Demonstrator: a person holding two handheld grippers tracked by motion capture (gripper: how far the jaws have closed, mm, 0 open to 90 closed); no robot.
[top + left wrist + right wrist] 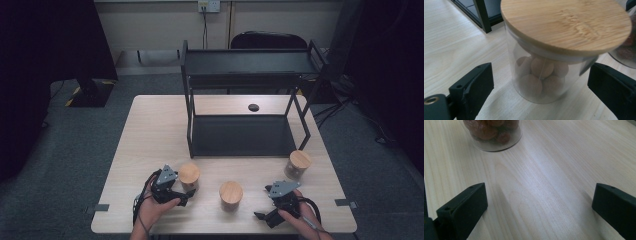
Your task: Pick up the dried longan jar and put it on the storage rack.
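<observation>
Left jar (541, 75): on tabletop (150, 130), front-left of rack (245, 95), upright for side grasp. Your left hand-held gripper (186, 196): jaws straddle it, not touching. Right hand-held gripper (261, 216): jaws wide apart, nothing between, front-right of rack, parked clear.

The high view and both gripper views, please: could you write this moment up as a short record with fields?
setting: light wooden table with a black two-tier shelf rack at its far side
jars: three glass jars with bamboo lids on the table
left jar: holds pale round balls, stands between the left gripper's jaws, pads not touching the glass
middle jar: stands apart between the two grippers
right jar: dark contents, near the rack's front right leg
left gripper: open around the left jar
right gripper: open, nothing between its jaws
</observation>
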